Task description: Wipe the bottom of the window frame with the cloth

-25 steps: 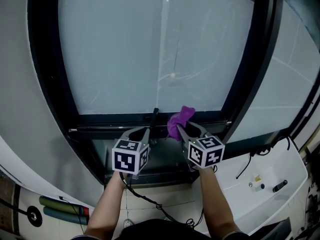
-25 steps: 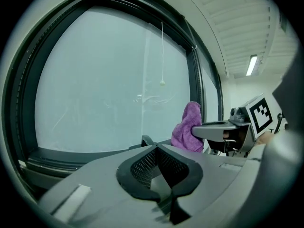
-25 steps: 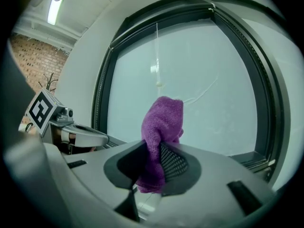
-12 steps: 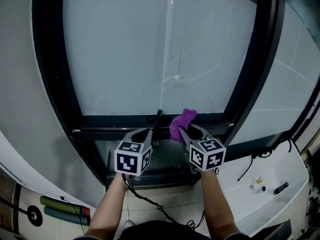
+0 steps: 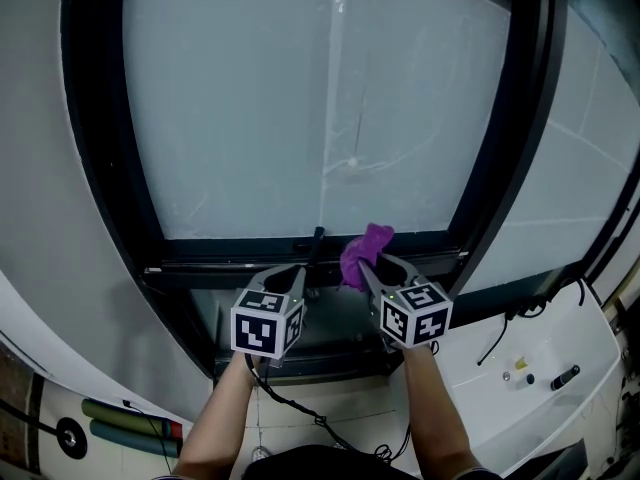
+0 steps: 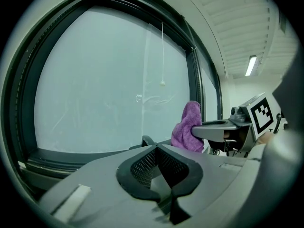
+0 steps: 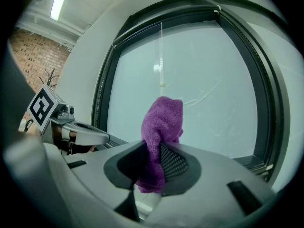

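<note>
Purple terry cloth [image 7: 161,122] stands bunched upright in the right tongs [image 7: 153,151], whose jaws are clamped on its lower part, with its bottom end hanging out beneath the pads. In the head view the cloth sits just above the bottom rail of the black window frame [image 5: 220,256], near the rail's middle. Whether it touches the rail cannot be told, since the tongs cover that spot. Left tongs [image 6: 157,147] hover just beside, jaws closed together on nothing, tips pointing toward the same rail.
</note>
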